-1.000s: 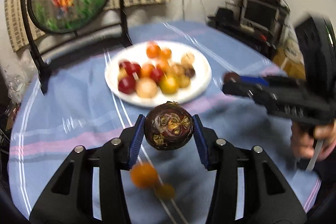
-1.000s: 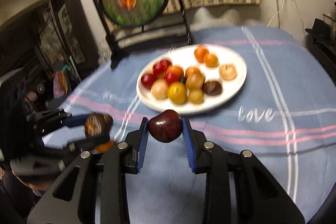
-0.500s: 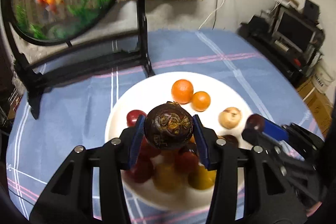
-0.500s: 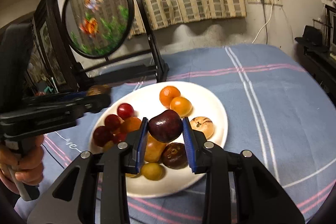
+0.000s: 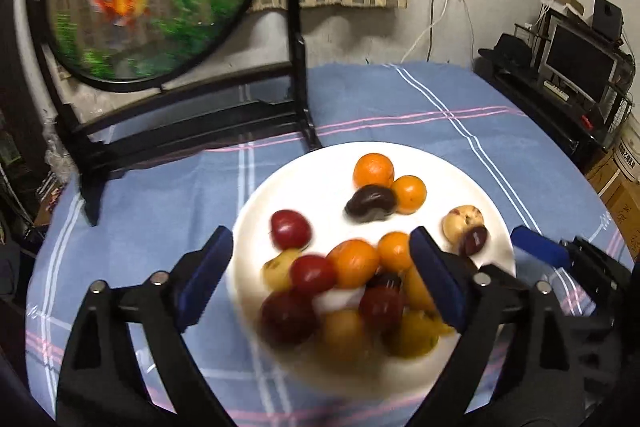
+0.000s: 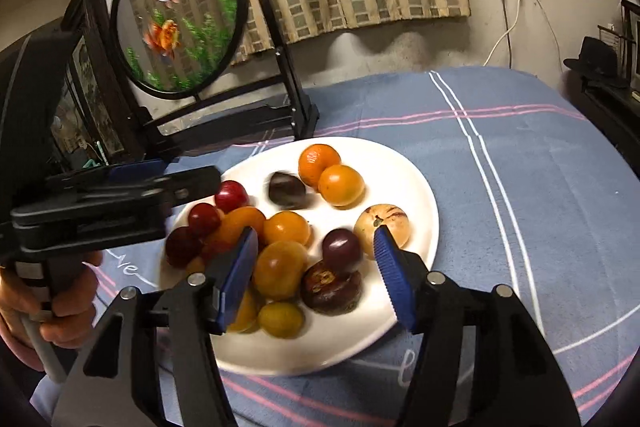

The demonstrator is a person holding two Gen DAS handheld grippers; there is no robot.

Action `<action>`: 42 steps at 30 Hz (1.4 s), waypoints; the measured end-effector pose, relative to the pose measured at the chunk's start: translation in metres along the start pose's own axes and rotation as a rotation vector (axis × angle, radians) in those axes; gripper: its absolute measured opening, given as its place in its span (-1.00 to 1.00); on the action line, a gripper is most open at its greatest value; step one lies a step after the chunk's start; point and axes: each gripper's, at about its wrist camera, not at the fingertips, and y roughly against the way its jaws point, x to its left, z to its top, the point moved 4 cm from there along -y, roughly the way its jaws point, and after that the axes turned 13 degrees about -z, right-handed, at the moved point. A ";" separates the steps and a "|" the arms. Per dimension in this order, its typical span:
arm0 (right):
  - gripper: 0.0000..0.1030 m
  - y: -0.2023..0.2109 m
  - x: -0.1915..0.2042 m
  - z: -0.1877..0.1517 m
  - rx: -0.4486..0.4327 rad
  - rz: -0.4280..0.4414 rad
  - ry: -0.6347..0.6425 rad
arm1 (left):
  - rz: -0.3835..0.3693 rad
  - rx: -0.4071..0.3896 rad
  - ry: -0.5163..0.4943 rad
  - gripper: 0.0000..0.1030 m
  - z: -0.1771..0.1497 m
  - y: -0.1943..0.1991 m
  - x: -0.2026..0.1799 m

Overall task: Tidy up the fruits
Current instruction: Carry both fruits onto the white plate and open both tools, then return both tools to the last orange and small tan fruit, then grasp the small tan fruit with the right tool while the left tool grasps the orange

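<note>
Hovering over the white plate (image 6: 416, 187) of fruits (image 6: 286, 227), both grippers are seen with nothing between their pads. The left gripper (image 5: 320, 275) is spread wide and the right gripper (image 6: 314, 279) partly, their jaws having just been opening. A dark fruit (image 6: 286, 190) is seen beside two oranges (image 6: 340, 184).

Fruits heaped on a white plate (image 6: 416, 187) on the table

Two oranges (image 6: 320, 158) sit touching at the far side, a dark round fruit (image 6: 286, 190) just beside them; a pale speckled fruit (image 6: 382, 223) lies near the right rim, and red plums (image 6: 231, 195), orange and yellow fruits and a brown mangosteen (image 6: 332, 287) crowd together at the near side
</note>
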 end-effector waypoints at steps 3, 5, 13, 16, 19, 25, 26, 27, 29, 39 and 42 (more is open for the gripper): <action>0.19 0.025 0.006 -0.004 -0.025 0.020 0.010 | 0.008 -0.033 -0.014 0.86 -0.022 0.040 0.006; 0.19 0.044 0.016 -0.013 -0.035 0.031 0.036 | 0.020 -0.046 -0.011 0.93 -0.041 0.063 0.012; 0.20 0.089 0.077 -0.074 0.023 0.095 0.215 | 0.058 -0.038 0.030 0.95 -0.139 0.114 0.041; 0.20 0.095 0.104 -0.102 0.072 0.126 0.312 | 0.116 -0.031 0.076 0.95 -0.158 0.116 0.057; 0.21 0.098 0.129 -0.126 0.114 0.146 0.415 | 0.093 -0.024 0.173 0.95 -0.160 0.120 0.072; 0.21 0.097 0.159 -0.150 0.159 0.174 0.512 | 0.208 -0.054 0.176 0.95 -0.158 0.127 0.080; 0.21 0.096 0.162 -0.152 0.169 0.180 0.512 | 0.216 -0.053 0.174 0.95 -0.158 0.127 0.080; 0.21 0.095 0.163 -0.152 0.172 0.181 0.509 | 0.214 -0.051 0.178 0.95 -0.158 0.128 0.081; 0.20 0.093 0.165 -0.153 0.174 0.175 0.501 | 0.195 -0.052 0.193 0.95 -0.159 0.131 0.081; -0.03 0.080 0.169 -0.153 0.207 0.157 0.496 | 0.178 -0.033 0.225 0.95 -0.161 0.127 0.084; -0.13 0.076 0.172 -0.153 0.215 0.162 0.495 | 0.184 -0.032 0.227 0.95 -0.161 0.126 0.084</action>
